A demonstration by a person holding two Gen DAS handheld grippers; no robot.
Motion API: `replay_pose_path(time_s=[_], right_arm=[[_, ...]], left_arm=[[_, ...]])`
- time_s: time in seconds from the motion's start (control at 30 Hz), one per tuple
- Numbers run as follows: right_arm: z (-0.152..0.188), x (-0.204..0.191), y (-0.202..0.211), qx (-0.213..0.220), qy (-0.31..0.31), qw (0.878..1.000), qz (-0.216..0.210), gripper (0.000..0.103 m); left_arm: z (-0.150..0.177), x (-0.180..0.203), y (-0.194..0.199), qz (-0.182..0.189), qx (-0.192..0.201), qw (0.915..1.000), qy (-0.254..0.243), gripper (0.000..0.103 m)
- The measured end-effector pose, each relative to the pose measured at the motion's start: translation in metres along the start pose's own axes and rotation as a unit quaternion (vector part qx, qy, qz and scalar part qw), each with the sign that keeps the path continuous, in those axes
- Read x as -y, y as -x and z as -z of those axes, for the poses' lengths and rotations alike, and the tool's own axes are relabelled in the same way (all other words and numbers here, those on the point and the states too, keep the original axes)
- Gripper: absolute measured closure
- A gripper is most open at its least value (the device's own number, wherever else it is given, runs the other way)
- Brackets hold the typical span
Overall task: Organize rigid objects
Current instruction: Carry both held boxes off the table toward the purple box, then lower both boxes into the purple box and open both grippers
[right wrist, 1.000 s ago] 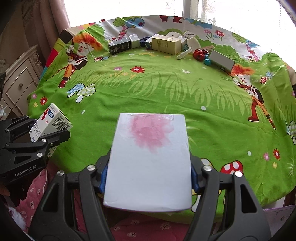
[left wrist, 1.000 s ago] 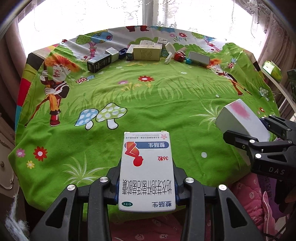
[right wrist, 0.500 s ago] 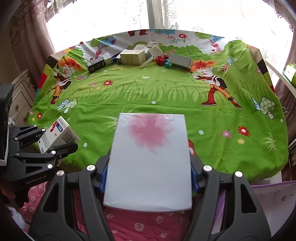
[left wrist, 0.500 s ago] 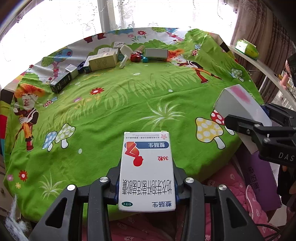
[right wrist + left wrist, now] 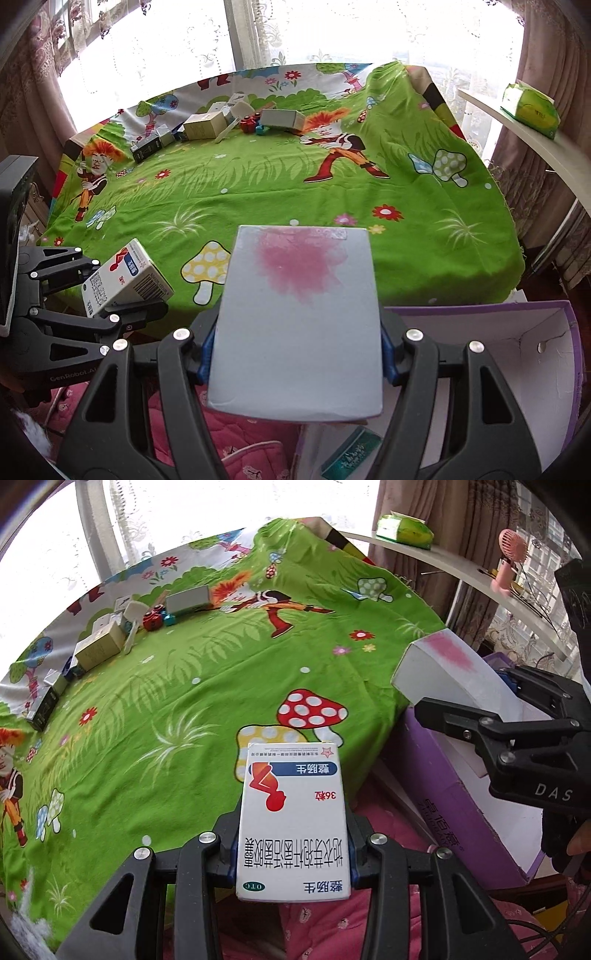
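Note:
My left gripper [image 5: 291, 849] is shut on a white medicine box [image 5: 291, 819] with a red figure and blue band, held off the table's near edge; it also shows in the right wrist view [image 5: 125, 280]. My right gripper [image 5: 295, 354] is shut on a white box with a pink blotch [image 5: 299, 317], held above the open purple box [image 5: 554, 354]; the same white box shows in the left wrist view [image 5: 447, 675]. Several small boxes [image 5: 203, 125] and a red toy [image 5: 249, 123] lie along the far edge of the green cartoon cloth [image 5: 277, 184].
The purple box [image 5: 461, 805] stands beside the table at the near right, with a teal packet [image 5: 351, 456] inside. A white shelf [image 5: 461, 565] on the right holds a green tissue pack [image 5: 404, 530] and a pink fan [image 5: 511, 559]. Pink quilted fabric [image 5: 332, 930] lies below.
Both grippers have swung to the right with their boxes still held. The purple box has come into view under the right gripper, and the table has shifted left.

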State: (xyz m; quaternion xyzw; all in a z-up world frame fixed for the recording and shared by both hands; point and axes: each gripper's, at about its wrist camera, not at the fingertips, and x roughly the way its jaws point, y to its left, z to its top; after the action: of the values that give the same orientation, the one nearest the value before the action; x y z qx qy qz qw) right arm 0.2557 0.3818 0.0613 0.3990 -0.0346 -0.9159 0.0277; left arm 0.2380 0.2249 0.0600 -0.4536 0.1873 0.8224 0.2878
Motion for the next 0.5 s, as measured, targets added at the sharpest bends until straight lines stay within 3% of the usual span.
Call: replay_pose_path(time_s=[0.2, 0.5], right_arm=[[0.024, 0.042, 0.019, -0.007, -0.035, 0.999, 0.039, 0.034], [0.066, 0.105, 0.045, -0.032, -0.085, 0.989, 0.113, 0.034]], left_arm=[[-0.015, 0.058, -0.006, 0.057, -0.016, 0.9967, -0.055, 0.062], [-0.028, 0.139, -0.015, 0.122, -0.02, 0.9822, -0.142, 0.062]])
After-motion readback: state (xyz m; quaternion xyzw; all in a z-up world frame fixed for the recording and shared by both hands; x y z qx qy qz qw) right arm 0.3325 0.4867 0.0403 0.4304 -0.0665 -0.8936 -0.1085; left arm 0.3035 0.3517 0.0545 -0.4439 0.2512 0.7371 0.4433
